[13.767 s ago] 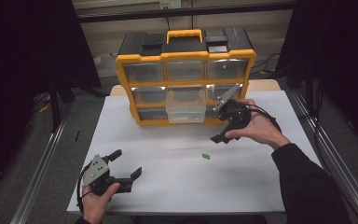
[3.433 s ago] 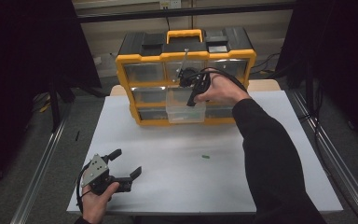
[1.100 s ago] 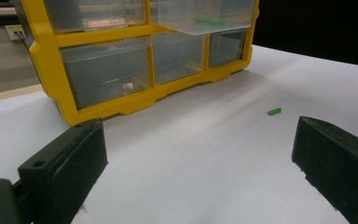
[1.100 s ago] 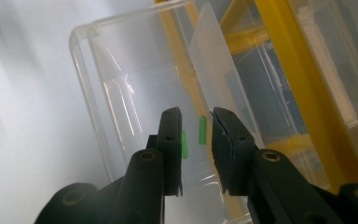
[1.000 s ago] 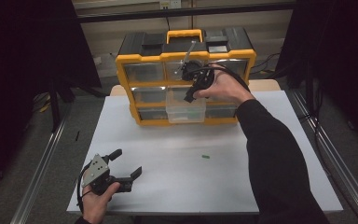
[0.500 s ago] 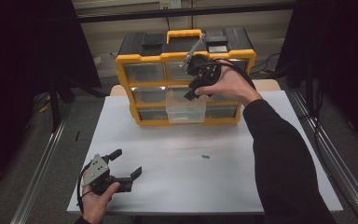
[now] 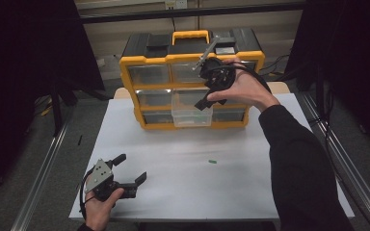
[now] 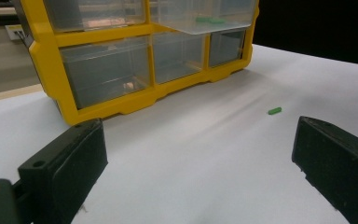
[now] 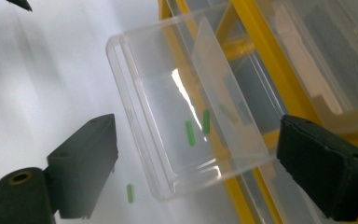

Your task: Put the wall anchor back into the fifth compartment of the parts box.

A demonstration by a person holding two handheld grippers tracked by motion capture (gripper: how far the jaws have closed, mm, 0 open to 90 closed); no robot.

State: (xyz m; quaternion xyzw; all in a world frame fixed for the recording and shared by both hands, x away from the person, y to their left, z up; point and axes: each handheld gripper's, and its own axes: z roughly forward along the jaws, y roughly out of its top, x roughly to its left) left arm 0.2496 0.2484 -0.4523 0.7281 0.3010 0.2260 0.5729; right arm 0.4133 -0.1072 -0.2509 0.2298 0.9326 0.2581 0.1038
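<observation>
Drawer [image 9: 186,126] pulled out of cabinet [image 7: 144,60] middle row, long axis running out from cabinet front toward table [image 7: 173,159]. Two green pegs [image 9: 189,132] inside, lying along drawer; third peg outside, on table. Drawer's rear hidden in cabinet. Right gripper [image 7: 206,96] above drawer, tilted down, jaws just opened wide, empty. Left gripper [image 7: 131,169] low on table, well short of cabinet, jaws wide, empty.

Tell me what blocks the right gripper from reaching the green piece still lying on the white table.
Nothing visible does. The green piece lies alone on the bare table, in front of the organizer, whose pulled-out drawer stops well short of it. The right gripper, open, hangs above that drawer.
</observation>
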